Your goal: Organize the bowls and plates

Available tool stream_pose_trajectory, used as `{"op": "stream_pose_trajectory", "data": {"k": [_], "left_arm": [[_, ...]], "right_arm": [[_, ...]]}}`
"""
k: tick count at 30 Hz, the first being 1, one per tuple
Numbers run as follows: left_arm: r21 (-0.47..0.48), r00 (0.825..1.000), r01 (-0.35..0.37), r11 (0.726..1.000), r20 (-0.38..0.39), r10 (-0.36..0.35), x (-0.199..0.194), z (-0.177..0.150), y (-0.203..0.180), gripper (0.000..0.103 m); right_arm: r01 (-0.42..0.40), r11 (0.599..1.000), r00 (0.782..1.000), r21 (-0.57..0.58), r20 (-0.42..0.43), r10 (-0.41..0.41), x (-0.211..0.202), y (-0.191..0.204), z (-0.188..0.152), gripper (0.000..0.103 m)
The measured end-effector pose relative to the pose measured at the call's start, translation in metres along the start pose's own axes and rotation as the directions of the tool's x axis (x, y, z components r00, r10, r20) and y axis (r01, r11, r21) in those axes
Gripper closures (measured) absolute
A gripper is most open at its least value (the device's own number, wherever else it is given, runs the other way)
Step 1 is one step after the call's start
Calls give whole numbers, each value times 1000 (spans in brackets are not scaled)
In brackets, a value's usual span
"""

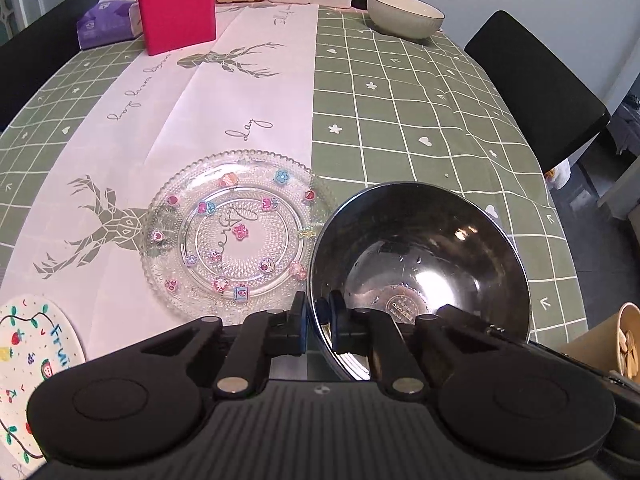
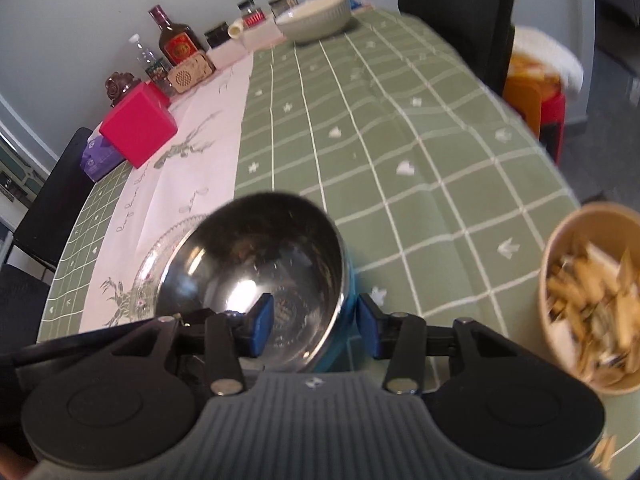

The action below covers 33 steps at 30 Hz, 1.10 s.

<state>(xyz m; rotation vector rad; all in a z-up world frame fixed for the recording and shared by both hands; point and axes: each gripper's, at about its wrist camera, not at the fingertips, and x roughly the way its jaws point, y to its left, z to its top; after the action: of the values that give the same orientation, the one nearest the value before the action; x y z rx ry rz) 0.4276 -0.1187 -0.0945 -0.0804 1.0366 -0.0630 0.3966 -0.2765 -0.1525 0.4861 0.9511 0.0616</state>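
The steel bowl [image 1: 420, 264] sits in the lower right of the left wrist view, tipped toward the camera. The left gripper [image 1: 319, 320] is clenched on its near rim, one pad inside the wall and one outside, which looks like the way to carry a thin-walled bowl without it slipping. In the right wrist view the same steel bowl fills the lower centre, and the right gripper [image 2: 316, 326] straddles its other rim with the blue pads spread wide, one inside and one outside and neither clearly touching, so I take it as released: either arriving for a second hold or just letting go.

Just left of the bowl lies a clear glass plate [image 1: 236, 232] with small coloured decals, flat on the cloth; the bowl's edge overlaps it in both views, though whether they touch I cannot tell. A painted fruit plate [image 1: 28, 356] peeks in at the lower left, and a pale ceramic bowl [image 1: 404, 14] stands well apart at the upper right.

The table wears a green checked tablecloth [image 1: 420, 120] with a white deer-print runner. A pink box [image 1: 176, 14], jars and a bottle crowd the far edge by the wall, a paper tub [image 2: 596, 304] of pale pieces sits at the lower right, and dark chairs flank the table.
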Motion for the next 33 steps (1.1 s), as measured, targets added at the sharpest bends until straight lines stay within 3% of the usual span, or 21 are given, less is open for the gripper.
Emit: {"op": "stream_pose_trajectory", "data": {"k": [1,2,6,21,27,33], "left_arm": [[14,1000,-3,1000,4,3,-1,0,-2,91],[40,1000,-19,999,11,19,-2,-2,-5,90],[97,998,-48,994,33,45,-6,-2,-11,90],[84,999,-13,996,39,10,-31,-10,-6,90],[35,1000,30,999,-7,-30,-55,-11,7,90],[57,999,47,997,-24,-46,-99,-30,25,89]], "right_arm": [[36,999,999,-5,16,-36,1,1,-1,84],[39,999,999,-23,21,-39,2,3,-2,85],[10,1000,1000,24,-2,-10,3,-5,0,86],[56,997,998,-53,32,-54,-27,8,-10,87],[55,996,997,-67,59,-51,-52,19,-21,86],[23,997,998,-67,61,-19,-91,36,-36,86]]}}
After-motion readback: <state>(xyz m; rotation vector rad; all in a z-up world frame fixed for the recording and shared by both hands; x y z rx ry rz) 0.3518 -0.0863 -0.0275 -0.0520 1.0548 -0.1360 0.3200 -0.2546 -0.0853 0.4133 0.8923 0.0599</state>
